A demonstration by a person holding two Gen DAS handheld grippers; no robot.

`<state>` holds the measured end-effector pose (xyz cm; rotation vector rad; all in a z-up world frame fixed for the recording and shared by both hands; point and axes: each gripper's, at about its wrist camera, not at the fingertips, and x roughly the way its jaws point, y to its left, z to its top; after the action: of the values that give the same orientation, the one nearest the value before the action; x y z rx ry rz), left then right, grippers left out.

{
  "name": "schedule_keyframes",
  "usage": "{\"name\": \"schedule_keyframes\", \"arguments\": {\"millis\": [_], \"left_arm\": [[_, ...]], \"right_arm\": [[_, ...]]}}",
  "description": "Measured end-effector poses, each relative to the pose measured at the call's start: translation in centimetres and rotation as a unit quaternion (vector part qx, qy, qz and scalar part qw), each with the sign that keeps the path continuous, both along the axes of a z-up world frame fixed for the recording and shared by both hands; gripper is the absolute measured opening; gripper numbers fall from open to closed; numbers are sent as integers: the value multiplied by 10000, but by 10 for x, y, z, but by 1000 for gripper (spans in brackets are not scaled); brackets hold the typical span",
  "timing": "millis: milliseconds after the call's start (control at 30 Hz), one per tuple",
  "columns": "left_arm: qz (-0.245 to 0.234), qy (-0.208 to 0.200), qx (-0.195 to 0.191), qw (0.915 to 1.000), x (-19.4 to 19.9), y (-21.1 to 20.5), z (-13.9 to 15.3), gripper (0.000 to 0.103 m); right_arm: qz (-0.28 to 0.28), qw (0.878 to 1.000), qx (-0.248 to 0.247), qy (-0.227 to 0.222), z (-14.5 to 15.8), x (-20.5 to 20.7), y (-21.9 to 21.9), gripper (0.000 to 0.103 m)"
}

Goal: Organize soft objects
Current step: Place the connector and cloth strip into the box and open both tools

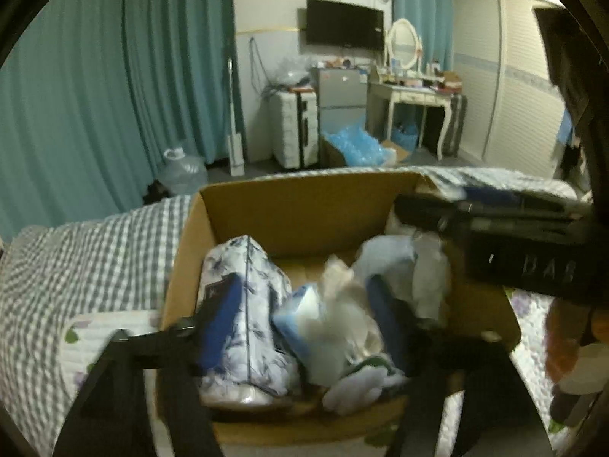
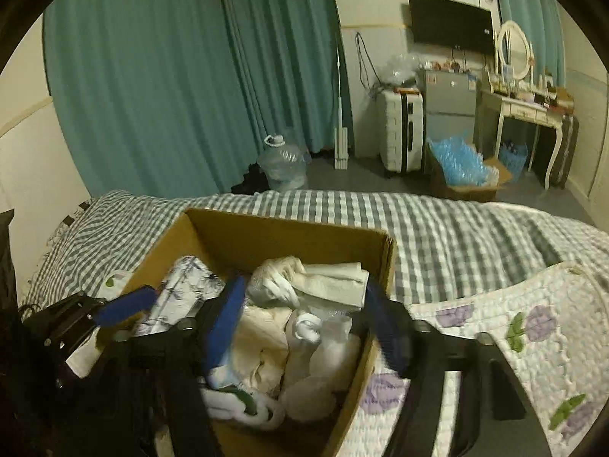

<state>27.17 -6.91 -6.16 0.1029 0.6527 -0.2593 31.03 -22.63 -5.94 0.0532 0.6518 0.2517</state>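
A brown cardboard box (image 1: 289,209) sits on the bed and holds soft things: a blue-and-white floral pouch (image 1: 251,304), a light blue tissue pack (image 1: 297,316) and white cloths (image 1: 342,297). My left gripper (image 1: 304,316) is open over the box, its blue fingers (image 1: 220,320) on either side of the pile. The right gripper's black body (image 1: 514,240) reaches in from the right. In the right wrist view my right gripper (image 2: 304,323) is open above the box (image 2: 289,236), over folded white cloths (image 2: 331,278) and white socks (image 2: 308,327). The left gripper's blue finger (image 2: 125,304) shows at the left.
The box rests on a grey checked bedspread (image 2: 437,228) with a white floral quilt (image 2: 533,323) to the right. Beyond the bed stand teal curtains (image 2: 171,95), a water jug (image 2: 281,163), a white suitcase (image 2: 403,129) and a dressing table (image 2: 525,106).
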Motion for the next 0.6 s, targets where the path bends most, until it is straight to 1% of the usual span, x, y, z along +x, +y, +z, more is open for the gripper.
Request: {"name": "schedule_keyframes", "arguments": {"millis": [33, 167, 267, 367, 433, 500, 533, 567, 600], "left_arm": [[20, -63, -27, 10000, 0, 0, 0, 79], [82, -201, 34, 9998, -8, 3, 6, 80], [194, -331, 143, 9992, -20, 7, 18, 80], [230, -519, 226, 9981, -44, 11, 45, 80], [293, -709, 262, 9967, -57, 13, 63, 80], [339, -971, 227, 9944, -82, 17, 90, 80], [342, -1072, 197, 9935, -92, 19, 100, 81], [351, -1249, 159, 9914, -109, 23, 117, 85], [380, -1393, 138, 9894, -121, 25, 131, 92]], "right_arm": [[-7, 10000, -12, -8, -2, 1, 1, 86], [-87, 10000, -27, -17, -3, -1, -1, 87], [-233, 9996, -84, -127, 13, -15, -4, 89], [-336, 9986, -238, -343, 40, -38, -5, 91], [-369, 9973, -337, -532, 67, -59, -4, 91], [-422, 9953, -429, -758, 95, -83, -3, 94], [-451, 9938, -475, -895, 111, -98, -2, 95], [-469, 9921, -520, -1045, 128, -114, -1, 96], [-472, 9907, -563, -1149, 141, -126, 0, 97]]}}
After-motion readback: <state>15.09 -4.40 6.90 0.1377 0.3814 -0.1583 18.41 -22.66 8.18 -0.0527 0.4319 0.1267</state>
